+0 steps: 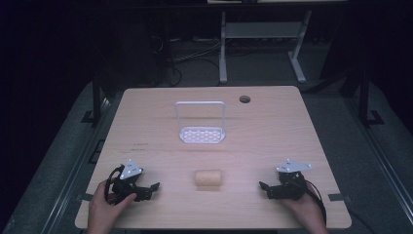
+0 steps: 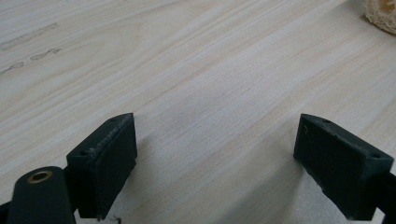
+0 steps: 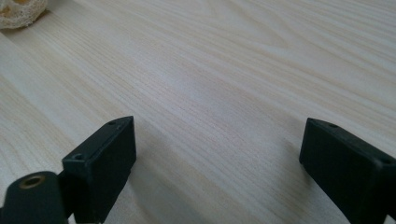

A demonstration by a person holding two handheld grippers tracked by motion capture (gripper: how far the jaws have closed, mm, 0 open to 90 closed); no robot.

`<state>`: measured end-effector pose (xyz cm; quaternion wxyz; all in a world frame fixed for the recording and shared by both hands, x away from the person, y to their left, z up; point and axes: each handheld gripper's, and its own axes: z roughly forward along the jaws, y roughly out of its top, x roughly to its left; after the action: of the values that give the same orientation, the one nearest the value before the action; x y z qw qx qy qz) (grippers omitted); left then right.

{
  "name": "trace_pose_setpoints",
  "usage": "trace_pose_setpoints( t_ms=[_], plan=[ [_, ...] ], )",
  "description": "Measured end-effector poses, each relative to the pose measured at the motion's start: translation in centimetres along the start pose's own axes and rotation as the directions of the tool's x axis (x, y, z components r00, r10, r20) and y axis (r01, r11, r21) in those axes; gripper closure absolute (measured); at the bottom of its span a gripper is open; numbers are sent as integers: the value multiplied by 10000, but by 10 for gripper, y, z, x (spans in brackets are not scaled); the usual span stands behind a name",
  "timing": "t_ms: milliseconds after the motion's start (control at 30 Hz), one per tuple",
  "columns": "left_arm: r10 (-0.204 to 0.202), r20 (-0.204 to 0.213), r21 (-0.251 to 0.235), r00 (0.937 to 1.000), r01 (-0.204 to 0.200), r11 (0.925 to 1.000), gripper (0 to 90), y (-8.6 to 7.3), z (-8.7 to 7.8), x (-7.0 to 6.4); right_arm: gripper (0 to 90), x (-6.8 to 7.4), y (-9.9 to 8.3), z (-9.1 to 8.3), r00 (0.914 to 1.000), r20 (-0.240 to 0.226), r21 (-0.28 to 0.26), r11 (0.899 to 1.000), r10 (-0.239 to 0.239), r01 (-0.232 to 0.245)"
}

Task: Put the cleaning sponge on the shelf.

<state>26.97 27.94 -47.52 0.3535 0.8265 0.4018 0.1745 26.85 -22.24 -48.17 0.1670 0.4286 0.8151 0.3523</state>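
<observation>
So the setup is a light wooden table (image 1: 146, 126) with a round cable hole near its far right corner, and both hands are parked at the near edge. The left gripper (image 1: 148, 189), a black two-jaw thing with a grey three-cornered plate on top, sits low over the near left part of the table, jaws pointing inward toward the middle. In the left gripper view its jaws are spread wide with nothing but bare wood grain between them, so it's released, not grasping anything. The right gripper (image 1: 266, 189) mirrors it on the near right side, also pointing inward, and the right gripper view shows the same deal: jaws wide apart, only table between them. The thing both are aimed at is a small tan cylinder-shaped loofah sponge (image 1: 208, 178), lying on its side on the table roughly midway between the two grippers and well apart from each. You can catch a corner of it at the top right of the left gripper view (image 2: 382, 14) and at the top left of the right gripper view (image 3: 21, 13). Farther back, past the sponge toward the table's middle, stands a white plastic slotted tray with a tall wire loop handle (image 1: 202, 135), upright and untouched.
</observation>
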Motion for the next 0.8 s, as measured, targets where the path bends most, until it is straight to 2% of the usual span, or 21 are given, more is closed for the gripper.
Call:
trace_pose_setpoints(
  t_ms=[533,800],
  plan=[
    [1,-1,0,10000,-1,10000,127,0,0,0,107,1,3,0,9992,-272,155,9995,-280,284],
    [2,-1,0,10000,-2,10000,127,0,0,0,107,2,8,-3,9965,-665,-207,9985,-511,499]
  ],
)
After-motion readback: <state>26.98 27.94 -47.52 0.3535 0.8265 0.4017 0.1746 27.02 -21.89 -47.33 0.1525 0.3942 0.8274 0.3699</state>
